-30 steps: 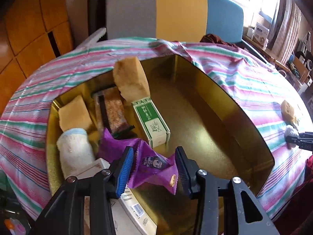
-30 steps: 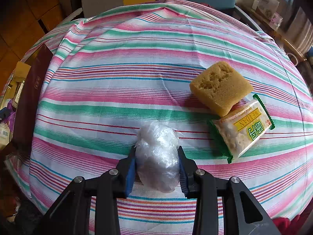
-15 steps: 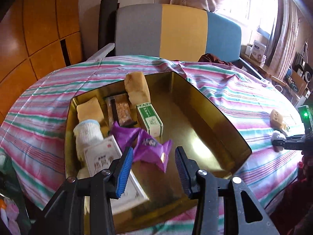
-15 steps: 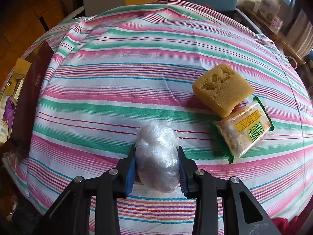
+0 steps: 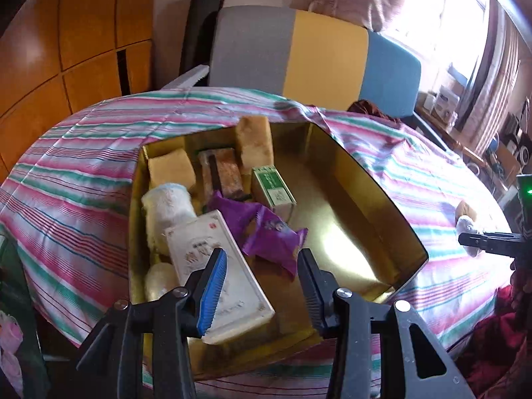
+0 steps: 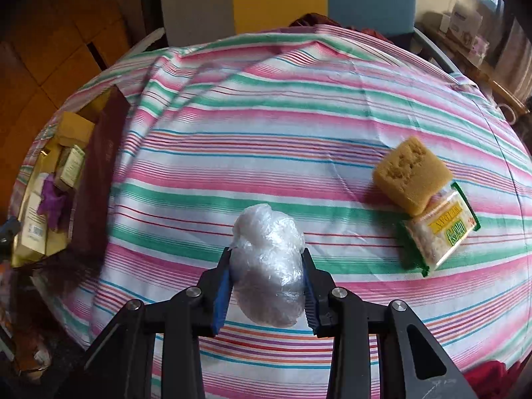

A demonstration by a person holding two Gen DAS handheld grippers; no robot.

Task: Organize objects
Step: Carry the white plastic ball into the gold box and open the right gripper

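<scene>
One plastic-wrapped ball [image 6: 267,266] pinched in right hand-held gripper [image 6: 266,286], one sponge [image 6: 410,174], one snack packet [image 6: 439,231] right of it on bench [image 6: 266,133], left hand-held gripper [image 5: 262,286] spread, empty.

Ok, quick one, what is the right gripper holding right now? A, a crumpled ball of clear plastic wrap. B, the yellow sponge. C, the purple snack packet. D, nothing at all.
A: in the right wrist view the right gripper has both pads pressed against the crumpled ball of clear plastic wrap, while the yellow sponge lies apart on the striped cloth and the purple snack packet sits in the gold box.
</scene>
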